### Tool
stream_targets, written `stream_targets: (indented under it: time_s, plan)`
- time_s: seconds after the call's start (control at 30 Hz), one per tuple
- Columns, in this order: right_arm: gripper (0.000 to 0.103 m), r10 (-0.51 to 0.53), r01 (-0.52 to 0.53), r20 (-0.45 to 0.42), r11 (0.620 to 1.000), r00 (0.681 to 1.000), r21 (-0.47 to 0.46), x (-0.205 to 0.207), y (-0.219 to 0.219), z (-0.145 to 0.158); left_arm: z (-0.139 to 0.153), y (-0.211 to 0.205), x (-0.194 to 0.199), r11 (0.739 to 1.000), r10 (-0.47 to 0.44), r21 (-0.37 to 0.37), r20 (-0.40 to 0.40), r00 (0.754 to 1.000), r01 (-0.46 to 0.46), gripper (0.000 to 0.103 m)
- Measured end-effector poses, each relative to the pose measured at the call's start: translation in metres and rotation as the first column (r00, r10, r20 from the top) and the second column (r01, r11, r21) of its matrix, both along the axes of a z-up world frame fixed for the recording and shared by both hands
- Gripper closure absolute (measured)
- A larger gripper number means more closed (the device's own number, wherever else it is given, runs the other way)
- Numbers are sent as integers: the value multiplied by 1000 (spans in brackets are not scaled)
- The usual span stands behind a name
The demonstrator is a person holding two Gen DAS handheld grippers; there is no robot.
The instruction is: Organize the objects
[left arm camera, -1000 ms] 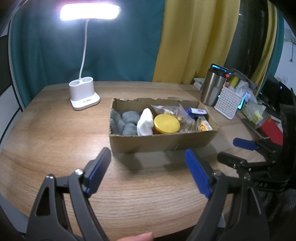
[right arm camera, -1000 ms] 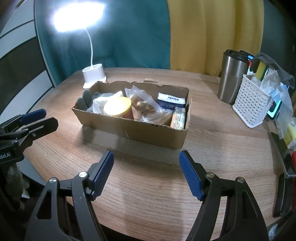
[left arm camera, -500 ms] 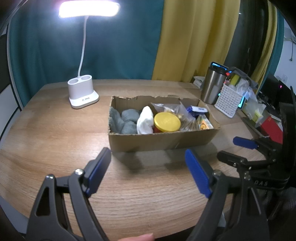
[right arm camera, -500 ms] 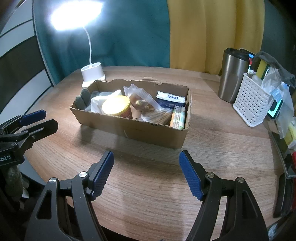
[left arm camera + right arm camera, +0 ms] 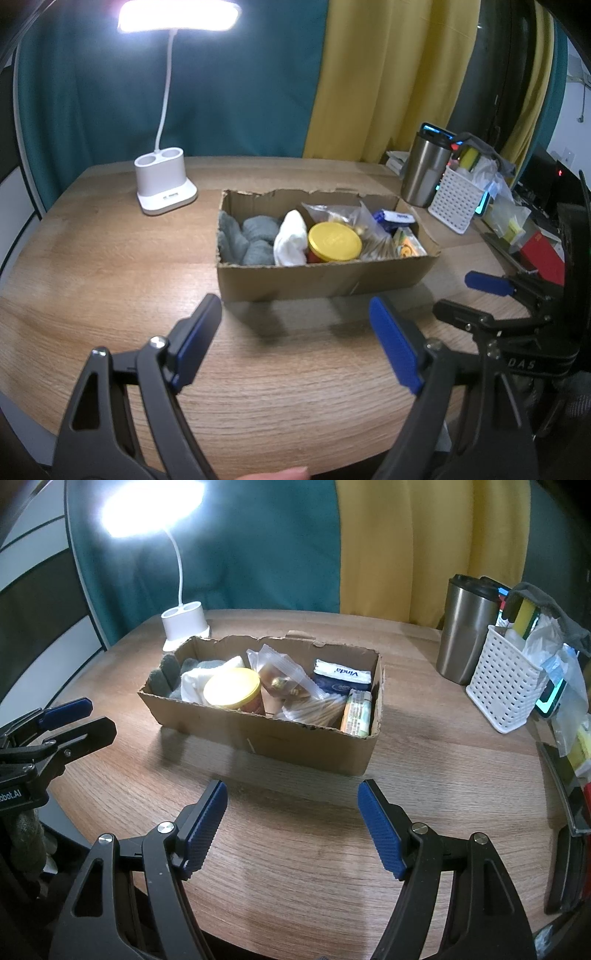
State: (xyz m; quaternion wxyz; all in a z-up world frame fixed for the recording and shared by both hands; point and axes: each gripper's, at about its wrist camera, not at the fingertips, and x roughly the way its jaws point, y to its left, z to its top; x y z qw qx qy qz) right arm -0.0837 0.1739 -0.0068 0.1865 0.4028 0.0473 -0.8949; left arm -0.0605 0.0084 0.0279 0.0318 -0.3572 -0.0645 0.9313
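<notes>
A brown cardboard box (image 5: 325, 282) (image 5: 295, 744) stands in the middle of the round wooden table. It holds grey cloths (image 5: 255, 232), a white cloth (image 5: 291, 240), a yellow-lidded jar (image 5: 334, 242) (image 5: 232, 687), clear bags of snacks (image 5: 280, 675), a blue Vinda tissue pack (image 5: 341, 677) and a green packet (image 5: 356, 712). My left gripper (image 5: 295, 314) is open and empty over the table in front of the box. My right gripper (image 5: 291, 794) is open and empty, also in front of the box. Each gripper shows at the edge of the other's view.
A lit white desk lamp (image 5: 164, 186) (image 5: 184, 626) stands behind the box to the left. A steel tumbler (image 5: 465, 631) and a white perforated basket (image 5: 506, 686) full of items stand at the right, with more clutter (image 5: 532, 243) at the table's right edge.
Both views drift slightly; the box sits a little closer and more central. Both grippers stay open and empty.
</notes>
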Motion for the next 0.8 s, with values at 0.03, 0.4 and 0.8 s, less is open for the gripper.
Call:
stream_targets:
  time_s: [0.03, 0.4, 0.8]
  plan:
    - [27, -1, 1, 0, 1000, 1000, 1, 0, 0, 0, 0, 0, 0, 1000, 0, 0, 0, 1000, 0, 19]
    - [27, 0, 0, -1, 1000, 1000, 3, 0, -1, 0, 0, -1, 0, 1000, 0, 1, 1, 1000, 0, 19]
    - [27, 2, -2, -1, 1000, 1000, 6, 0, -3, 1, -1, -2, 0, 1000, -2, 1, 0, 1000, 2, 19]
